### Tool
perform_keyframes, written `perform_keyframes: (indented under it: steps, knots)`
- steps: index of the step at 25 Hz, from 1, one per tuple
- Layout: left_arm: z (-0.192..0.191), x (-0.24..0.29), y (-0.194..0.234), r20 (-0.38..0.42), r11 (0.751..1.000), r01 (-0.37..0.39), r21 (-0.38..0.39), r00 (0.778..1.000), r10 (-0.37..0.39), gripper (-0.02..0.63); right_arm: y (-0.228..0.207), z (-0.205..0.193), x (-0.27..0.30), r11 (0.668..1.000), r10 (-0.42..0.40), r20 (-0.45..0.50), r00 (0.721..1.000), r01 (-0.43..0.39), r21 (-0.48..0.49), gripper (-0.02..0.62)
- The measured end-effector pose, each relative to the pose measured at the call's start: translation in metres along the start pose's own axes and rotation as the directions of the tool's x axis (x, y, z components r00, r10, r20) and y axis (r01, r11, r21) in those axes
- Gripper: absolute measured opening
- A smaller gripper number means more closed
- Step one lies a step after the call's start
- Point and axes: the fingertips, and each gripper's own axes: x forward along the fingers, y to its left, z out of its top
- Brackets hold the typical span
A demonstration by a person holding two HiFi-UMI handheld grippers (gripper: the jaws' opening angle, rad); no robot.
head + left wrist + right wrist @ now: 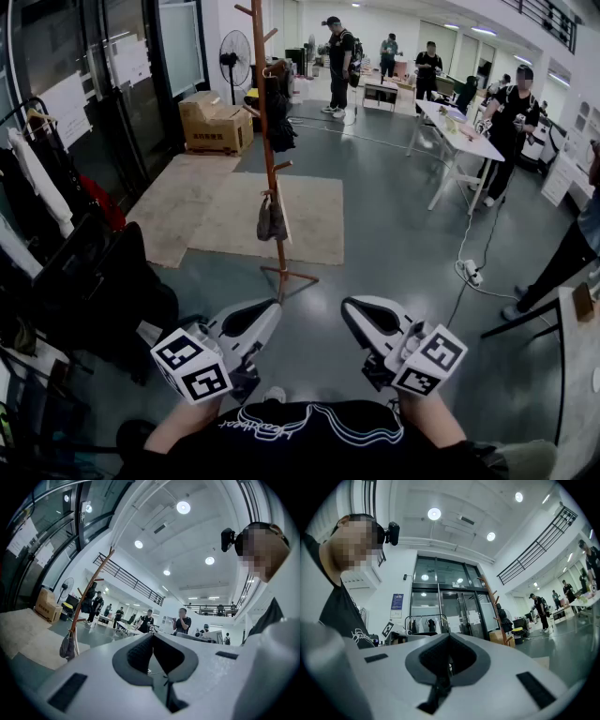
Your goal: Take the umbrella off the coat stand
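Observation:
A tall brown wooden coat stand (271,178) rises from the grey floor ahead of me. A small folded dark grey umbrella (271,218) hangs from one of its low pegs, and a dark garment (279,117) hangs higher up. Both grippers sit low, close to my body and well short of the stand. The left gripper (270,311) is shut with nothing in it; in the left gripper view the left gripper (152,637) points toward the coat stand (89,597) and the umbrella (67,646). Likewise the right gripper (350,309) is shut and empty, and the right gripper view has the right gripper (449,637) below the coat stand (491,604).
Beige mats (220,211) lie around the stand's foot. A rack of clothes (37,187) and dark bags (112,291) crowd the left. Cardboard boxes (216,122) and a fan (234,52) stand behind. A white table (459,131), several people and a power strip (472,272) are at right.

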Motion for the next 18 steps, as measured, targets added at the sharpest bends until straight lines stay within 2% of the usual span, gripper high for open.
perform_keyframes:
  steps: [14,15,17,18]
  knots:
    - [-0.006,-0.009,-0.018,0.017,1.000,-0.021,0.013,1.000,0.021,0.006,0.009,0.002,-0.023,1.000,-0.010,0.017,1.000,0.010,0.004,0.003]
    - [-0.007,-0.009,-0.019,0.017,1.000,-0.023,0.014,1.000,0.022,0.006,0.009,0.002,-0.024,1.000,-0.009,0.016,1.000,0.008,0.002,0.014]
    - [-0.006,-0.010,-0.018,0.020,1.000,-0.027,0.016,0.999,0.027,0.006,0.008,0.002,-0.024,1.000,-0.006,0.010,1.000,0.006,-0.002,0.091]
    - [-0.005,-0.010,-0.018,0.022,0.999,-0.029,0.016,0.999,0.029,0.006,0.007,0.003,-0.024,1.000,-0.007,0.009,1.000,0.007,-0.007,0.109]
